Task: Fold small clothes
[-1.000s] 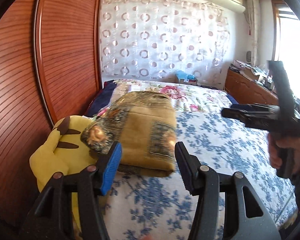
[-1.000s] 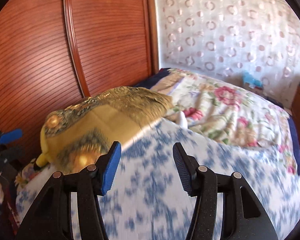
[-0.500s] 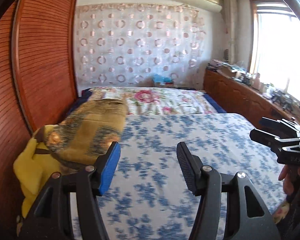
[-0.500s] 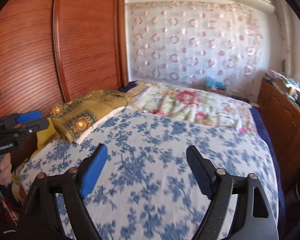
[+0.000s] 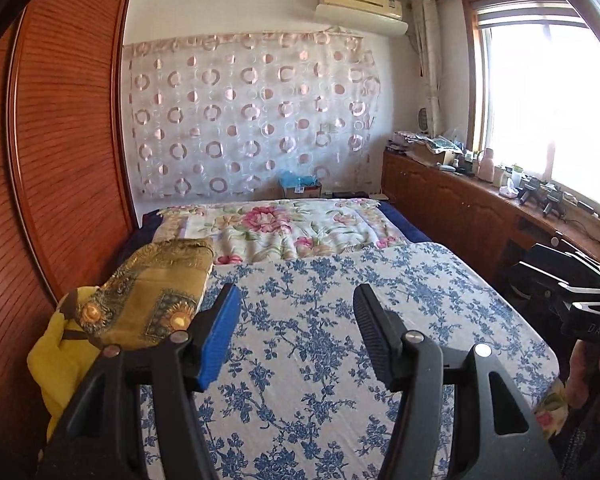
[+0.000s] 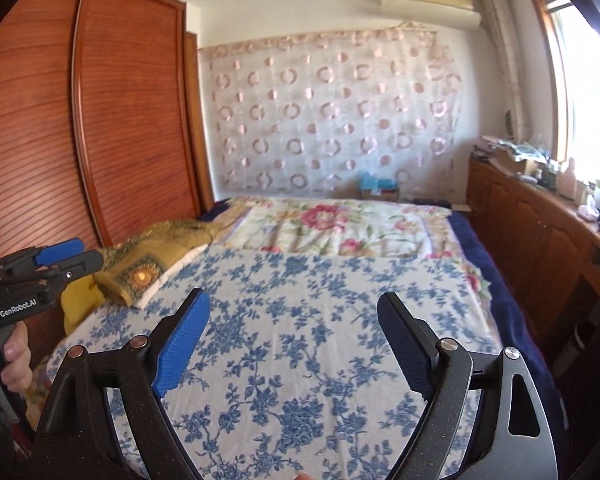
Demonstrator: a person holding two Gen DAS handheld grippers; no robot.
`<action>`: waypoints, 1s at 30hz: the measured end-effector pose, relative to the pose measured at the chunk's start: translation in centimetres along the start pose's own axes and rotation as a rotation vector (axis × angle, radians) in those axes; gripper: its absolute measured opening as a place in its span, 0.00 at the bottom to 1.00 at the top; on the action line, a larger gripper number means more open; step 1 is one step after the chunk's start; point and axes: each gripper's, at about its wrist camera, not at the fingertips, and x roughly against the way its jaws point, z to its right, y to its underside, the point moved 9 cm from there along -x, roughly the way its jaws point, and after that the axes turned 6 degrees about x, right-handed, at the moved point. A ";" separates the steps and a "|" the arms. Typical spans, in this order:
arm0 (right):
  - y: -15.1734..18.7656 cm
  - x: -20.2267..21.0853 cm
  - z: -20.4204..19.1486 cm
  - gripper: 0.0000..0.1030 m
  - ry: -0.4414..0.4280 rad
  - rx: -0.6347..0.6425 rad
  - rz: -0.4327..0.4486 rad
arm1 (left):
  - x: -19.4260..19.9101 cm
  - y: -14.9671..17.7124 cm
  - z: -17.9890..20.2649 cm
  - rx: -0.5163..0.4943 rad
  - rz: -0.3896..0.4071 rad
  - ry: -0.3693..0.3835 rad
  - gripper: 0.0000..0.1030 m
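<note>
A folded golden-brown patterned cloth [image 5: 156,296] lies at the left edge of the bed, on a yellow plush [image 5: 60,364]. It also shows in the right wrist view [image 6: 148,260]. My left gripper [image 5: 296,308] is open and empty, held back above the blue floral sheet [image 5: 332,344], to the right of the cloth. My right gripper [image 6: 292,316] is open and empty above the same sheet [image 6: 300,320]. Each gripper shows at the edge of the other's view: the right one [image 5: 572,296] and the left one [image 6: 52,264].
A wooden wardrobe [image 5: 60,152] runs along the left of the bed. A pink floral quilt [image 5: 284,228] lies at the far end. A wooden cabinet [image 5: 460,200] with clutter stands under the window at the right.
Both grippers have pulled back from the golden cloth and swung toward the middle of the bed. The right jaws have opened wider. The cloth stays where it was.
</note>
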 end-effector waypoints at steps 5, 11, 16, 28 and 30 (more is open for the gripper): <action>-1.2 2.6 0.9 0.85 0.053 -0.004 0.045 | 1.9 -1.5 0.4 0.000 0.035 0.007 0.57; -2.5 4.9 1.5 0.85 0.101 -0.010 0.094 | 3.5 -2.3 0.4 -0.003 0.062 0.011 0.57; -3.0 5.4 1.5 0.85 0.100 -0.016 0.109 | 3.3 -2.3 0.1 0.003 0.062 0.005 0.57; -3.0 5.4 1.4 0.85 0.102 -0.011 0.110 | 2.9 -1.9 -0.4 0.009 0.053 -0.005 0.57; -2.9 5.3 1.3 0.85 0.101 -0.013 0.108 | 2.9 -1.8 -0.4 0.008 0.053 -0.004 0.57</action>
